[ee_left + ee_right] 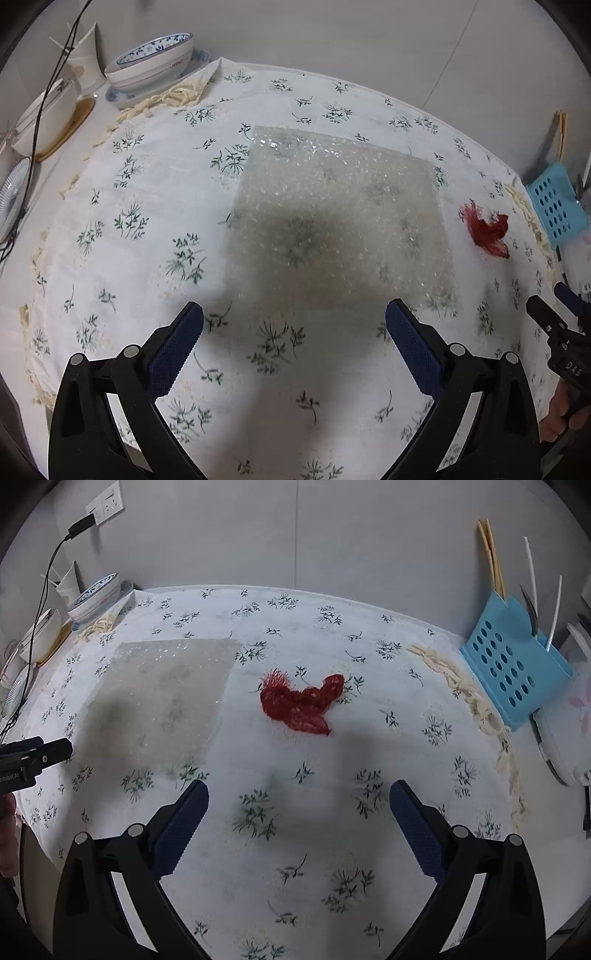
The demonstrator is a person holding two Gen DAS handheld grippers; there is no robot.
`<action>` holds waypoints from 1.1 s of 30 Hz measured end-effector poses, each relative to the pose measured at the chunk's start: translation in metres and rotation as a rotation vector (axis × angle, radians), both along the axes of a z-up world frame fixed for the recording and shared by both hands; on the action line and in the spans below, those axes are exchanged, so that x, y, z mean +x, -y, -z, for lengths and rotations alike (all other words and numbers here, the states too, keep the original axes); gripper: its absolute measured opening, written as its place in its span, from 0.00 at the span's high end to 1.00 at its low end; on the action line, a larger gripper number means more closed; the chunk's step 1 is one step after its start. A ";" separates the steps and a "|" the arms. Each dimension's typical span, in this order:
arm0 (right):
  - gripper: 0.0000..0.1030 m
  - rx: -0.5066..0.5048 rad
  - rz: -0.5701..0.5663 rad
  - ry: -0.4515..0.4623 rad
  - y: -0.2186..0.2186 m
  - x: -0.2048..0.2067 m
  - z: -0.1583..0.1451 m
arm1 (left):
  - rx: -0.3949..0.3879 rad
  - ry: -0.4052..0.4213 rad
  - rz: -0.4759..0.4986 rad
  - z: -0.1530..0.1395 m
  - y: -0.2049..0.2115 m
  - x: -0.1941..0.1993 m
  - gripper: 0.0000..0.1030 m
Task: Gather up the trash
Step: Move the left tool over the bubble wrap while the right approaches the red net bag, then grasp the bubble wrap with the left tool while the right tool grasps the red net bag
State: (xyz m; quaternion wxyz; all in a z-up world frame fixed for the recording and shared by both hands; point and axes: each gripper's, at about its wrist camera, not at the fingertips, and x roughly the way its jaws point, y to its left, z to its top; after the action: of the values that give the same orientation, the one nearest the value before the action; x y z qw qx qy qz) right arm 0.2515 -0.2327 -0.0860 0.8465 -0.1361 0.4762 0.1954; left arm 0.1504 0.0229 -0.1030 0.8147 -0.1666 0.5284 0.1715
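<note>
Presently catalogued, two pieces of trash on the floral tablecloth (332, 849), neither yet gripped.

Item 1: bubble wrap sheet (332, 218), flat, toward the table's left half, its far corners nearer the wall edge. Risk: it lies flush on the cloth, so fingers closing on it are likely to pinch the tablecloth as well; lifting would then drag the cloth and whatever stands on its fringe. Being thin and slick, it may also slip out of a shallow grip at one edge.

Item 2: red mesh scrap (301, 705), crumpled, near the table's middle, beside the sheet's right edge but apart from it. Risk: loose frayed threads may snag on the cloth or the finger pads, and a grip on one lobe only could leave the rest trailing.

Item 3: stacked bowls and plate (151, 62), paper cup (86, 55) and a dangling black cable (48, 85) at the far left corner; blue perforated holder (513, 664) with chopsticks at the right edge. A wide sweep by either arm could knock these.

Left gripper (295, 332): held low over the near edge, aimed forward at the sheet's near border, fingers spread wide, nothing between them.

Right gripper (299, 812): held above the near edge, pointed at the red scrap, well short of it, fingers likewise wide apart and empty.
</note>
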 end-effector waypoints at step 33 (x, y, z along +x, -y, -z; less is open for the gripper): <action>0.59 0.020 -0.076 -0.143 -0.044 0.084 0.058 | 0.030 -0.201 0.007 0.043 0.001 0.109 0.57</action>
State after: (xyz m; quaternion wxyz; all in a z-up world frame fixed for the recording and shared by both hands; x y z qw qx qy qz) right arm 0.3350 -0.1886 -0.1444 0.8034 -0.1313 0.5281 0.2416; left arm 0.2597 0.0221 -0.1463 0.7605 -0.1344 0.6054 0.1926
